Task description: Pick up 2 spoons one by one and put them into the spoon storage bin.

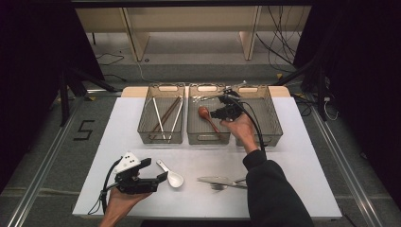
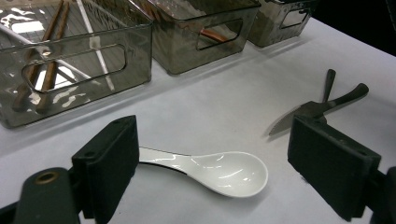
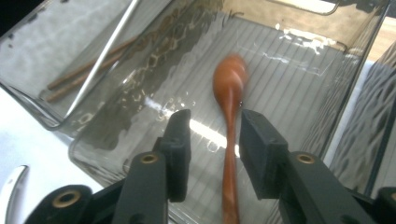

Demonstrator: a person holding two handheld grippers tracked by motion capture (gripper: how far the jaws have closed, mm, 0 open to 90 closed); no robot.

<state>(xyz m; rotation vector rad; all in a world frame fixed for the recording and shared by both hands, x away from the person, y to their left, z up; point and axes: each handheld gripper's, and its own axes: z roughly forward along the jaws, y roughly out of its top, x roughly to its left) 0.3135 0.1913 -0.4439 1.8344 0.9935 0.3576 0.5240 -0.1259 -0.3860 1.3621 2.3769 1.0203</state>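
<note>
High view: a person works at a white desk (image 1: 283,156) with a gripper in each hand, three smoky see-through bins lined up along its far side. The right gripper (image 1: 222,112) hangs over the middle bin (image 1: 206,138), where a brown wooden spoon (image 1: 207,117) lies on the ribbed floor, bowl toward the far end. From the right gripper view, the wooden spoon (image 3: 228,116) appears blurred between the two black fingers (image 3: 180,149), which stand apart with a gap on either side of the handle; they do not press on it. The left bin (image 1: 160,138) holds brown chopsticks (image 1: 166,115) and pale ones (image 1: 157,116) lying lengthwise. The right bin (image 1: 272,123) sits just beside the middle one, partly behind the person's right hand and its trailing cable. Nearer the person, the left gripper (image 1: 163,177) rests low over the desk, its fingers spread wide and holding nothing. A white ceramic spoon (image 1: 171,176) lies on the desk right at that gripper's tip; in the left gripper view the white ceramic spoon (image 2: 219,171) lies between the open fingers (image 2: 109,163), handle running toward the left one. To its right on the desk, a metal knife (image 1: 215,180) and a fork (image 1: 224,186) lie together, well apart from the bins.
</note>
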